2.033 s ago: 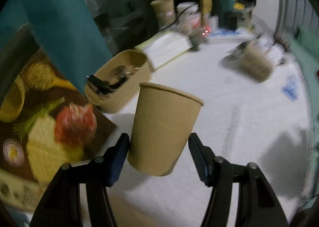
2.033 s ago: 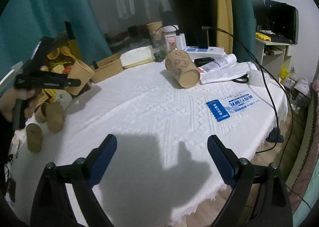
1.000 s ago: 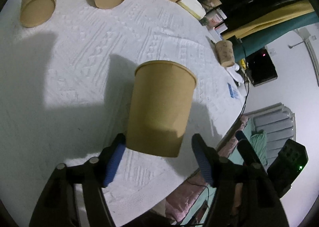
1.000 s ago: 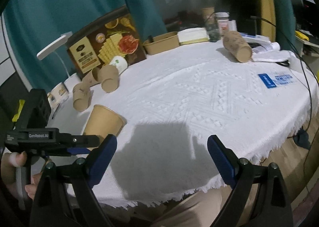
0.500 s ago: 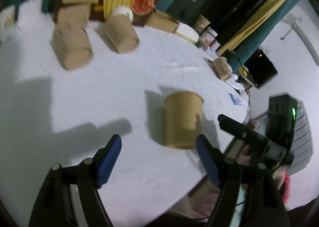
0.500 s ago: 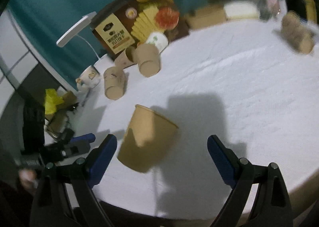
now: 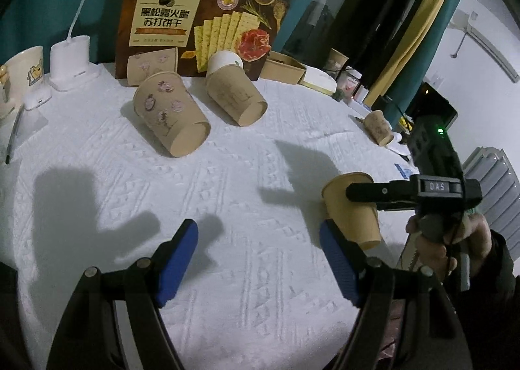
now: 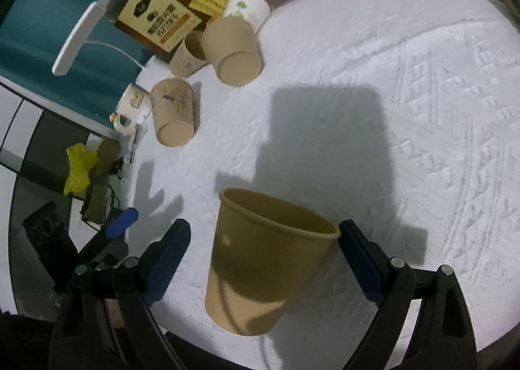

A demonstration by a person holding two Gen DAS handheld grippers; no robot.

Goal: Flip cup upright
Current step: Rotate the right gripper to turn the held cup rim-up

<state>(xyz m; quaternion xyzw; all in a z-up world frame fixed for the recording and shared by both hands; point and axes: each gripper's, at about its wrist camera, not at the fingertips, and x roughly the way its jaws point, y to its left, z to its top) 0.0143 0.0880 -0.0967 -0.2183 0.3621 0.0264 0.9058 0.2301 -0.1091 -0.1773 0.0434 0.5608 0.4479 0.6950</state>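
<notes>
Half a second ago the plain cup stood just ahead of the left gripper; now that gripper sits back from it, its blue pads spread wide over bare cloth with nothing between them, and the cup is off to its right beside one pad. Meanwhile the right gripper has closed in on the cup, which now stands between its fingers rather than out in front. Those jaws are spread apart: the right pad is at or very near the cup's rim, the left pad clearly clear of the wall, so the cup is framed but not clamped. Seen from the left wrist, a black finger of the right gripper crosses the cup's upper wall.

Upright, mouth up, the cup rests on the white tablecloth near the table's front edge. Farther back two printed cups lie on their sides, bases toward the camera. Behind them stands a cracker box, with a white lamp base to its left.
</notes>
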